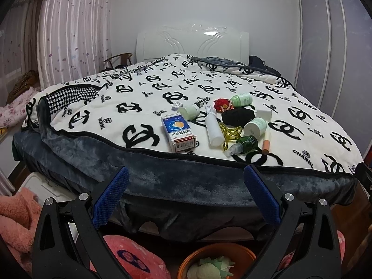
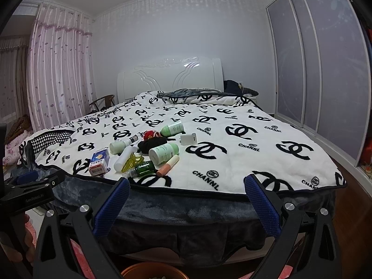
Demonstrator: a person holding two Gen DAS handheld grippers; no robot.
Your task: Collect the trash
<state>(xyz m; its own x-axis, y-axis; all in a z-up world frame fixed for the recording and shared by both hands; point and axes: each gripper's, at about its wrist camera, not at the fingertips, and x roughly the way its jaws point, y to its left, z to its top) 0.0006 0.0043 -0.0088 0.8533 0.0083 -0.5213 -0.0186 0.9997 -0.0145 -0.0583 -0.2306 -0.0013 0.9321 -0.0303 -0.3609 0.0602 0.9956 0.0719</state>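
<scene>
A cluster of small items lies on the bed near its foot edge: a blue and white medicine box [image 1: 178, 132] [image 2: 99, 162], a white bottle [image 1: 213, 130] [image 2: 125, 158], a dark green bottle [image 1: 247, 143] [image 2: 144, 168], pale green jars [image 1: 255, 126] [image 2: 164, 153], a peach tube [image 1: 266, 143] [image 2: 167, 166], a yellow hair clip [image 1: 229, 134] and a black cloth [image 1: 238, 116]. An orange bin [image 1: 217, 261] [image 2: 152, 271] holding crumpled trash stands below. My left gripper [image 1: 186, 179] and right gripper [image 2: 187, 189] are open and empty, short of the bed edge.
The bed has a white blanket [image 1: 162, 88] with black logos and a grey plush skirt [image 1: 162, 181]. Pink plush items [image 1: 16, 218] lie on the floor at left. Sliding wardrobe doors [image 2: 320, 69] stand at right. The left gripper's body [image 2: 28, 190] shows at the right view's left edge.
</scene>
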